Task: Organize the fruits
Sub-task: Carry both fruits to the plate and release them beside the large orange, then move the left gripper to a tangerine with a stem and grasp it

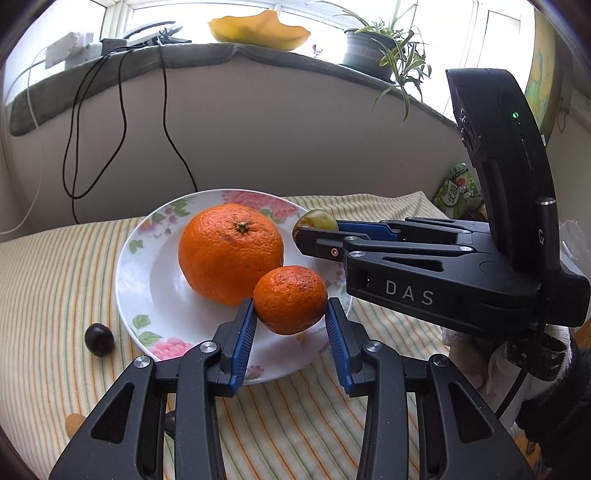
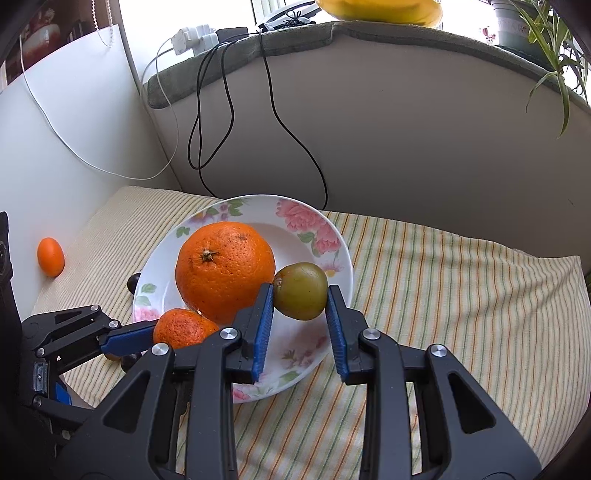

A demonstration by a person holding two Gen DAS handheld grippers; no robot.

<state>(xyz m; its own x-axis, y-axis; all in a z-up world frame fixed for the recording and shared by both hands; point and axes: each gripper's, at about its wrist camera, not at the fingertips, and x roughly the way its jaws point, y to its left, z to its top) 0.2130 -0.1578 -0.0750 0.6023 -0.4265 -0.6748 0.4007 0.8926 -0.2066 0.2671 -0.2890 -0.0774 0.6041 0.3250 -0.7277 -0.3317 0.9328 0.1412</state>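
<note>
Striped cloth (image 2: 424,280) in cream, green and orange covers the surface under your work, and a white plate with pink flowers (image 1: 147,266) sits on it. On the plate rests a big orange (image 1: 229,254), stem up, taking most of the middle and crowding both grippers. Black cables (image 2: 229,103) hang down the pale wall behind, a potted plant (image 1: 373,48) stands on the grey ledge above, and a yellow bowl-like thing (image 1: 258,29) sits beside it. A dark small fruit (image 1: 99,339) lies on the cloth just left of the plate, and a small oval orange fruit (image 2: 51,256) lies well apart near the left wall.

Your left gripper (image 1: 291,325) pinches a small mandarin (image 1: 290,299) between its blue pads, over the near part of the plate and touching or nearly touching the big orange. The mandarin is rough-skinned, deep orange, with brown speckling on top.

Your right gripper (image 2: 300,299) pinches a green-brown round fruit (image 2: 301,290) over the right side of the plate, just beside the big orange. That fruit is smooth, olive in colour with a browner patch, and has a small stem mark facing the left pad
</note>
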